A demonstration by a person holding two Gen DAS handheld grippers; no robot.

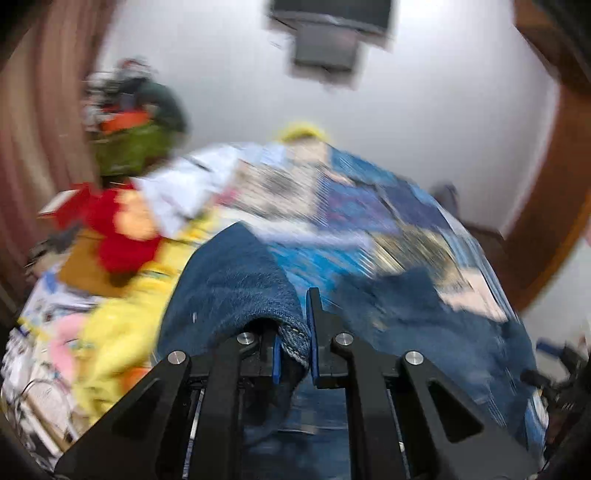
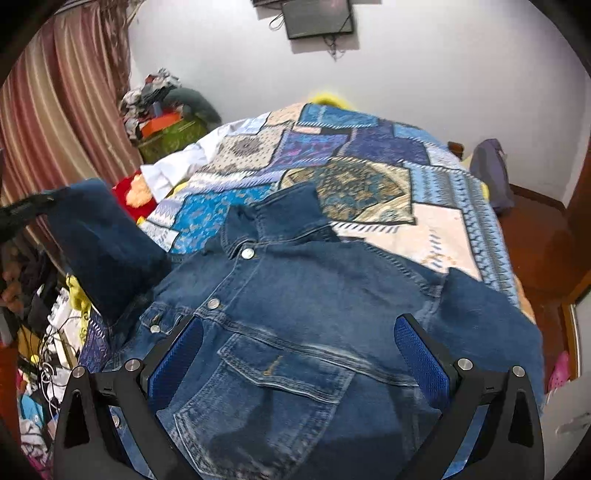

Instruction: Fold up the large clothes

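A blue denim jacket (image 2: 303, 302) lies front up on the patchwork bedspread (image 2: 369, 155), collar toward the far wall. My left gripper (image 1: 293, 343) is shut on the cuff of the jacket's sleeve (image 1: 229, 280) and holds it lifted; the left wrist view is motion-blurred. In the right wrist view that raised sleeve (image 2: 103, 243) hangs at the left with the left gripper's black body above it. My right gripper (image 2: 299, 354) is open and empty, its blue pads (image 2: 421, 354) spread wide just above the jacket's chest pocket (image 2: 273, 391).
A red and orange cushion (image 2: 133, 195) and white cloth (image 2: 166, 170) lie at the bed's left edge. A heap of clothes on a green basket (image 2: 170, 125) stands by the striped curtain (image 2: 62, 110). Cables and clutter fill the floor at left. A screen (image 2: 317, 18) hangs on the wall.
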